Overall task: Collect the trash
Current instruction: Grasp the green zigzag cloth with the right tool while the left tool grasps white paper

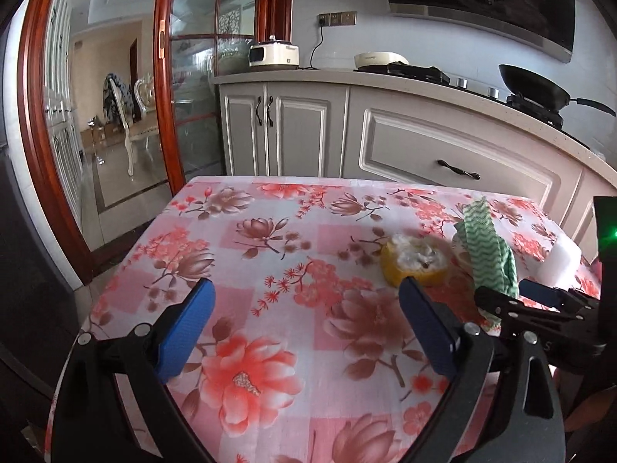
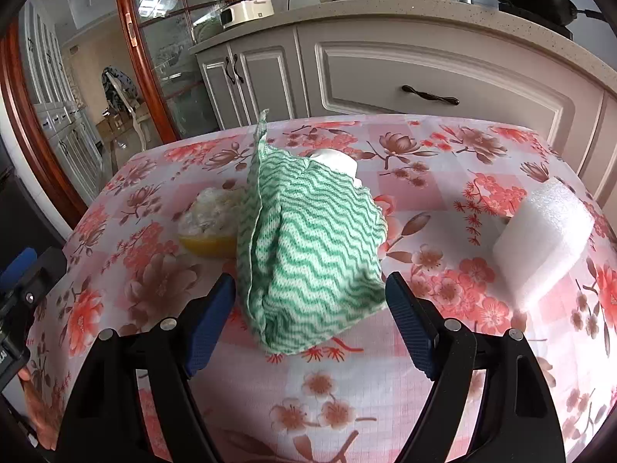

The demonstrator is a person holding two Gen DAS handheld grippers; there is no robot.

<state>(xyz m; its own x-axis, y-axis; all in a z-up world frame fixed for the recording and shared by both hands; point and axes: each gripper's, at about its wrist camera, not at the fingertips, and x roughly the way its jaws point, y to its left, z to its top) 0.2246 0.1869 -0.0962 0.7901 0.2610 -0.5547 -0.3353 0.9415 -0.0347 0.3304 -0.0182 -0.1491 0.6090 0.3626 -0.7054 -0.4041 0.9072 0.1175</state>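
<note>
Both tongs over the floral table.
My right gripper [image 2: 310, 308] is spread, nothing pinched, near side of green-striped cloth [image 2: 308, 247]; my left gripper [image 1: 304, 324] is spread and empty.

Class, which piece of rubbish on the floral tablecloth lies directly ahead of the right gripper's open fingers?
The green-and-white wavy-striped cloth; the yellow fruit rind lies left, the white foam block right.

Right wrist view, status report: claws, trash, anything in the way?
Both claws open, empty. Right claw lined up on green-striped cloth. Yellow peel left of it, white foam block right. Cloth drapes a white object; nothing blocking.
</note>
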